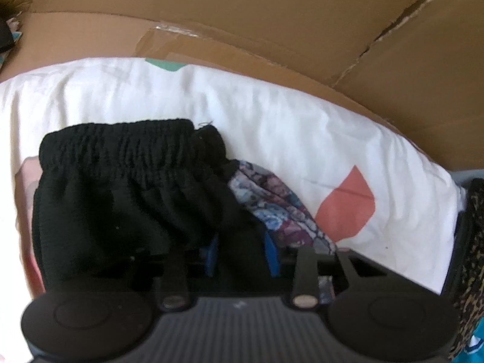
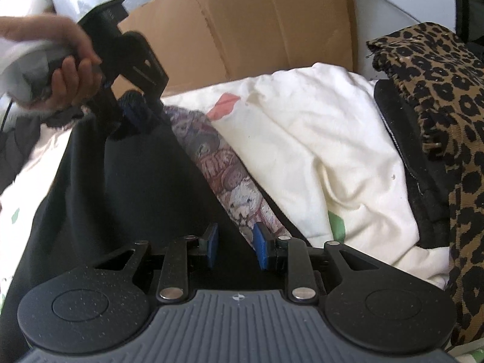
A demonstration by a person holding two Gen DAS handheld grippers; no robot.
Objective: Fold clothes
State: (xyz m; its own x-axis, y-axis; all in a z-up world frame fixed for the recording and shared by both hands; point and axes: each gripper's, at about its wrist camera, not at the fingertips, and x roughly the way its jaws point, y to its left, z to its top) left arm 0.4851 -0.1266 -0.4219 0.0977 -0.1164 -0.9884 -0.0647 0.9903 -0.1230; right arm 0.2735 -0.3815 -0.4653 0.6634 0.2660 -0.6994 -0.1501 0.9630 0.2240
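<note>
A black garment with an elastic waistband (image 1: 121, 187) lies on a white bed cover (image 1: 272, 139); a floral lining or pocket (image 1: 278, 211) sticks out at its right side. My left gripper (image 1: 242, 254) has black cloth between its blue pads, with the jaws part closed on it. In the right wrist view the same black garment (image 2: 121, 187) stretches from the left gripper (image 2: 136, 118), held by a hand at upper left, down to my right gripper (image 2: 236, 248). The right jaws stand apart over the black cloth beside the floral strip (image 2: 224, 175); whether they pinch it is unclear.
A brown cardboard sheet (image 1: 272, 30) stands behind the bed. A leopard-print cloth (image 2: 438, 121) over a dark item lies at the right. The white cover (image 2: 317, 151) has pink and green shapes and is rumpled.
</note>
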